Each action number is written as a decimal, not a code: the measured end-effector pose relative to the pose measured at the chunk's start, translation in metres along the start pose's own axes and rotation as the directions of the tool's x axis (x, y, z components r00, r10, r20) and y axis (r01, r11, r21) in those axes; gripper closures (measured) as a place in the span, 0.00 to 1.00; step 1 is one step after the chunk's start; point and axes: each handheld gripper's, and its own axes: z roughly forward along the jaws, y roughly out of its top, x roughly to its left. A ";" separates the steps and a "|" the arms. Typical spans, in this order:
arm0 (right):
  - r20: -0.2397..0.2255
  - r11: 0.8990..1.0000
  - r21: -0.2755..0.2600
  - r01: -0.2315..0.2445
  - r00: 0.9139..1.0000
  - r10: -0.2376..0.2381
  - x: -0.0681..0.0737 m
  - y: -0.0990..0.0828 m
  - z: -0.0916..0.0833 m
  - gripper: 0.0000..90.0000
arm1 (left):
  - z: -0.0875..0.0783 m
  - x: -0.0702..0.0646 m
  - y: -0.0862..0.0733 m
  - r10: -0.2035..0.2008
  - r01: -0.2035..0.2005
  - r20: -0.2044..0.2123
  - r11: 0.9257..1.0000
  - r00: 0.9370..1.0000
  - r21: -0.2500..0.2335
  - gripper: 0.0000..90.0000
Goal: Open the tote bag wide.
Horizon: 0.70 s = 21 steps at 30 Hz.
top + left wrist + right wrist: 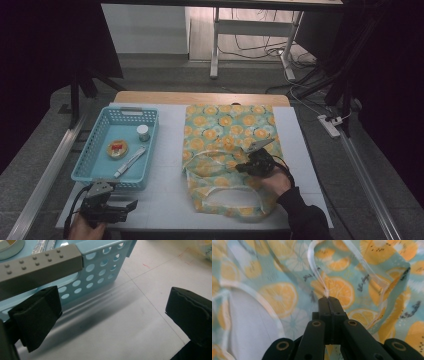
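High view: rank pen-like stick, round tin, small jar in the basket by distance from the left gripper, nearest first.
From the left gripper, below the blue basket:
1. Pen-like stick, basket's near right part.
2. Round tin, just beyond, centre-left.
3. Small jar, farthest, toward the basket's far right.

**Around the work surface**

At upper centre stands a white desk frame [215, 45], with dark cables [255, 49] on the floor beneath it. A white power strip [330, 126] lies at the right. Metal rails [45, 175] run down both sides. The wooden tabletop [200, 97] carries a white sheet [170, 150].
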 end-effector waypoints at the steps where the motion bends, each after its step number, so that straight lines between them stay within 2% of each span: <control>1: -0.004 1.000 -0.019 -0.008 1.000 0.008 0.000 0.002 -0.003 1.00 | 0.000 0.000 0.000 0.000 0.000 0.000 1.000 1.000 0.000 0.00; 13: -0.037 0.995 -0.100 -0.010 0.999 0.006 0.001 0.027 -0.016 1.00 | 0.000 0.000 0.000 -0.003 0.003 0.002 1.000 1.000 -0.002 0.00; 21: -0.046 0.987 -0.160 -0.022 0.999 0.015 -0.004 0.053 -0.030 1.00 | 0.000 0.001 0.000 -0.004 0.004 0.002 1.000 1.000 -0.003 0.00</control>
